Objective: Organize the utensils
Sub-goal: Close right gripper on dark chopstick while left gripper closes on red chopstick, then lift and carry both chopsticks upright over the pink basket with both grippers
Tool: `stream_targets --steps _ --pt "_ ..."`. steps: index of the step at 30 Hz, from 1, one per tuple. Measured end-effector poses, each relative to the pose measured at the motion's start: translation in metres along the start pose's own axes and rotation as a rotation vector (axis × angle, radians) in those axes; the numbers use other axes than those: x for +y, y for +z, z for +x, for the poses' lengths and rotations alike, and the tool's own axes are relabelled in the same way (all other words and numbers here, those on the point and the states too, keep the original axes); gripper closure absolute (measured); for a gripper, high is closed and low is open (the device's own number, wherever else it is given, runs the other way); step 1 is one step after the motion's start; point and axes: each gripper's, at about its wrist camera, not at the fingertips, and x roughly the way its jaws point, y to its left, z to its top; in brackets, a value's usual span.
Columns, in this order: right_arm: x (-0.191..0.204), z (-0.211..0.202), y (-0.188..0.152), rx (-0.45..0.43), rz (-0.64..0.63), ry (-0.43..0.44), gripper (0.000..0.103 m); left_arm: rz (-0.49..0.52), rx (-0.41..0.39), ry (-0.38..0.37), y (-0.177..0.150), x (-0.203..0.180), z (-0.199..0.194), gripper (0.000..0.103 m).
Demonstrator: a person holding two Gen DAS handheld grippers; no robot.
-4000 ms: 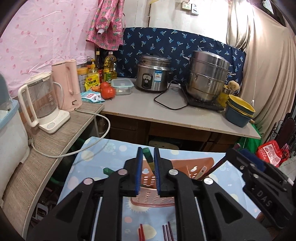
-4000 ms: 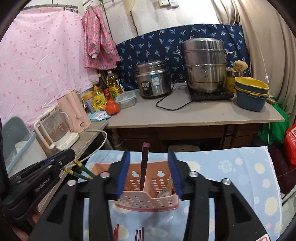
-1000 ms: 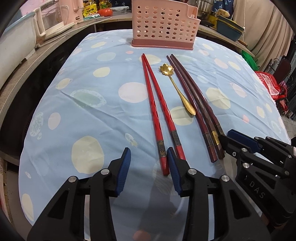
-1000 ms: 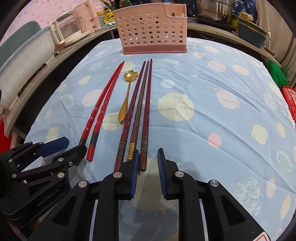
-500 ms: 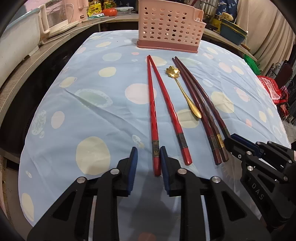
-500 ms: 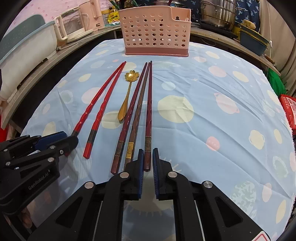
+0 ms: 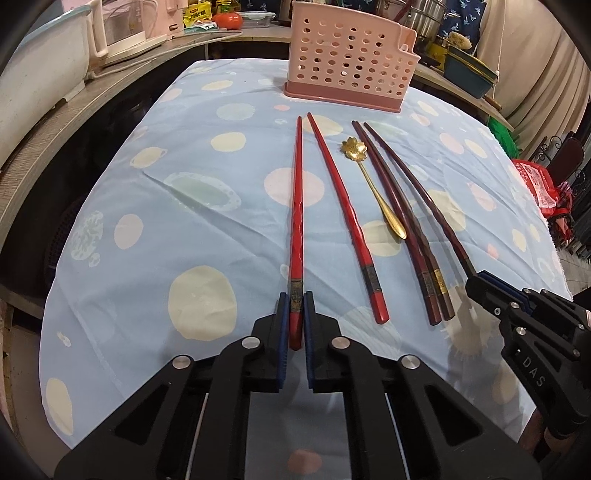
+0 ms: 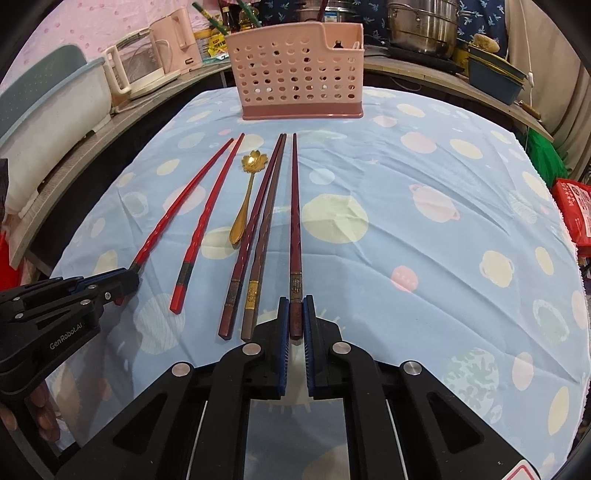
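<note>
Lay on the dotted cloth (image 7: pixel 192 206) over the desk: two red chopsticks, a gold spoon (image 7: pixel 373 188), three dark chopsticks, all pointing toward the pink basket (image 7: pixel 347 55) at the far edge. Left tool (image 7: pixel 295 306) pinched on the butt end of the leftmost red chopstick (image 7: pixel 297 206), blue pads pressed to both its sides. Right tool (image 8: pixel 295 308) likewise clamped on the butt of the rightmost dark chopstick (image 8: pixel 294 221). Second red chopstick (image 7: pixel 343 206) lay loose just right of the held one, tips nearly meeting near the basket. Spoon with flower-shaped bowl rested between the reds and the dark pair (image 8: pixel 255 236), touching the nearer dark stick. Behind, on the counter: kettle (image 8: pixel 129 66), steel pots (image 8: pixel 424 26), stacked bowls (image 8: pixel 495 81).
</note>
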Motion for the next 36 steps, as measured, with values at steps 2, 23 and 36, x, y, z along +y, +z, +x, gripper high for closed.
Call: stream_targets --steps 2,23,36 --pt "-0.001 -0.008 0.002 -0.017 0.006 0.003 0.096 0.000 -0.014 0.000 0.002 0.000 -0.007 0.096" --pt "-0.030 -0.103 0.075 -0.275 0.093 0.076 0.096 -0.008 -0.246 -0.020 0.070 0.004 -0.097 0.096" --pt "-0.043 -0.129 0.145 -0.424 0.082 0.054 0.096 0.004 -0.413 -0.014 0.150 0.001 -0.130 0.096"
